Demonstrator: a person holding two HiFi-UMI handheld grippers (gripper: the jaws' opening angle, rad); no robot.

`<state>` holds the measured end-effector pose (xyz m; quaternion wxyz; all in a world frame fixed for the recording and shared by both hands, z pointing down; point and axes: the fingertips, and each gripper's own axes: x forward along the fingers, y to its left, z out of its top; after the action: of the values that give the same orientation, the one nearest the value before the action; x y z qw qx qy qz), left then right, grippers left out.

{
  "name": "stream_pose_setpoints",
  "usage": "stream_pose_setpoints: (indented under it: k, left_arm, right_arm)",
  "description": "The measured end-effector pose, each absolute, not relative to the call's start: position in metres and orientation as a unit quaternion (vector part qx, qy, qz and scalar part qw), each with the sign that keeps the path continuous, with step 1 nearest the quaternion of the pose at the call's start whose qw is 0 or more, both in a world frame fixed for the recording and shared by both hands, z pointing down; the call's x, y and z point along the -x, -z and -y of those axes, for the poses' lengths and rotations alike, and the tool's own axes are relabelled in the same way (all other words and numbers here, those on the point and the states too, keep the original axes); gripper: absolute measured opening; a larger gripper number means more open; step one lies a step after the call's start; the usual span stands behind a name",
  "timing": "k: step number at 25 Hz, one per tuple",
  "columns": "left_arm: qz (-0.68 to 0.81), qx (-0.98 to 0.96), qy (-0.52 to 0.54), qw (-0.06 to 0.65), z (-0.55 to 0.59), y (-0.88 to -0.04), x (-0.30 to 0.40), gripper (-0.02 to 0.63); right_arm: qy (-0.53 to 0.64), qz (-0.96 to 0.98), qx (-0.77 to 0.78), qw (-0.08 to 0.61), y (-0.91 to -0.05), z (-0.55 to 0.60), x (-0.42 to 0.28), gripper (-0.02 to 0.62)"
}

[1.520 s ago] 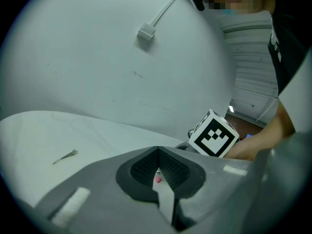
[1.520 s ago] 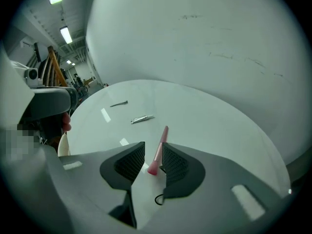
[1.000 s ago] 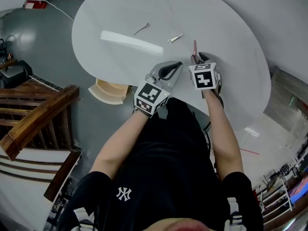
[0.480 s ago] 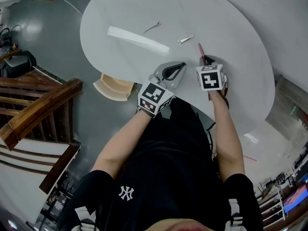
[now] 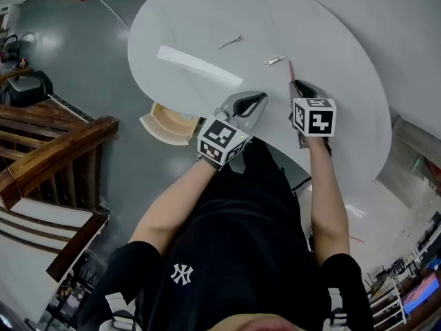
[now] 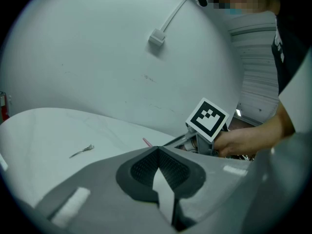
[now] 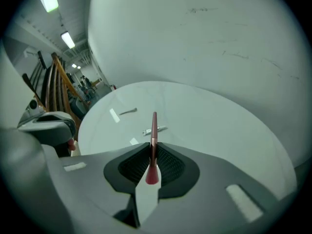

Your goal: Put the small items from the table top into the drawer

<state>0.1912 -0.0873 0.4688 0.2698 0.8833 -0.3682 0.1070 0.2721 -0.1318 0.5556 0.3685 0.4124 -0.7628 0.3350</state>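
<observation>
R gripper (image 7: 152, 149), jaws just closed, pinches a pink stick (image 7: 154, 128); L gripper (image 6: 158, 153) pressed together, empty; clip (image 5: 231, 43) & metal piece (image 5: 275, 61) left on counter (image 5: 344, 54), drawer (image 5: 165, 123) open.

Round white table (image 5: 344, 81): thin metal clip (image 5: 231, 43), small silver piece (image 5: 275, 61), apart.

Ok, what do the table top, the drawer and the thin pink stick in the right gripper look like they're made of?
The table top looks like white polished stone or laminate: glossy, with a bright streak like a reflected lamp. The drawer looks like pale unpainted wood, by its tan colour. The pink stick is smooth, likely plastic, perhaps coated metal; hard to tell.
</observation>
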Motion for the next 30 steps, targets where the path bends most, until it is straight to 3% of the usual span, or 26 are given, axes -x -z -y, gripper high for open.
stream_pose_setpoints:
  k: [8,14,30]
  left_arm:
    - [0.379,-0.885,-0.092,0.254,0.062,-0.447,-0.146,0.0]
    - [0.399,-0.88,-0.08,0.245,0.038,-0.435,-0.102,0.0]
    - [0.488,-0.829,-0.069,0.265,-0.037,-0.455,0.032,0.0]
  right_arm:
    - [-0.382,0.786,-0.409,0.262,-0.51,0.107,-0.22,0.071]
    - [-0.388,0.805,-0.39,0.224,-0.488,0.084,-0.167,0.071]
    - [-0.402,0.846,-0.263,0.232,-0.49,-0.006,0.014,0.071]
